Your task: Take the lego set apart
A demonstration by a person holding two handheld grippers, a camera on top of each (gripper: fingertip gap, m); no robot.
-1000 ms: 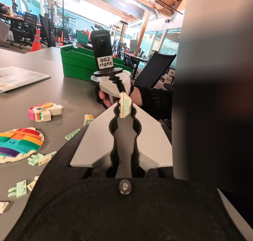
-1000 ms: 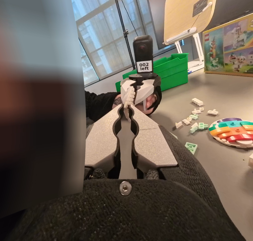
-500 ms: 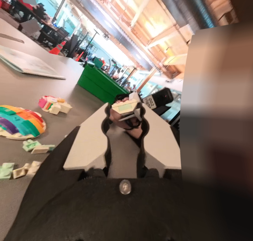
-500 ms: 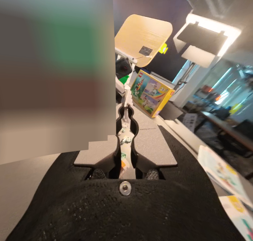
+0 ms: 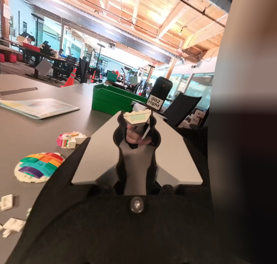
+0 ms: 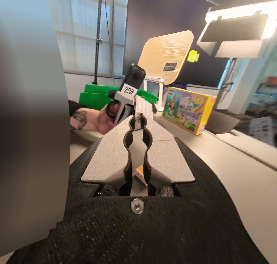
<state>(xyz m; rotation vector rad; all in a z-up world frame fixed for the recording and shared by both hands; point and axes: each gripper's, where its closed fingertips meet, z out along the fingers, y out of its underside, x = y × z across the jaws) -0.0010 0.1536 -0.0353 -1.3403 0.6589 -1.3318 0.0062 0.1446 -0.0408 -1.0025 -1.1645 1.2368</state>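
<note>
Open-plan workspace. Ceiling [image 5: 149,9] of exposed timber beams with strip lighting. Grey table [image 5: 37,129] in foreground; green bins [image 5: 110,102] stacked on it. Desks and black office chairs [image 5: 181,107] beyond, orange traffic cones [image 5: 71,78] on the floor. Large gridded windows [image 6: 90,32] beside a dark wall [image 6: 157,17]. A tilted wooden board [image 6: 164,56] stands behind.

- Counter [image 5: 37,131]: grey, matte.
- Rainbow disc [image 5: 39,166], near edge.
- Pink-and-white brick cluster [image 5: 70,140], just beyond it.
- Loose pale pieces [image 5: 6,201].
- Booklet [image 5: 39,107].
- Green bins [image 5: 110,101], stacked.
- Yellow set box [image 6: 188,107].
</note>
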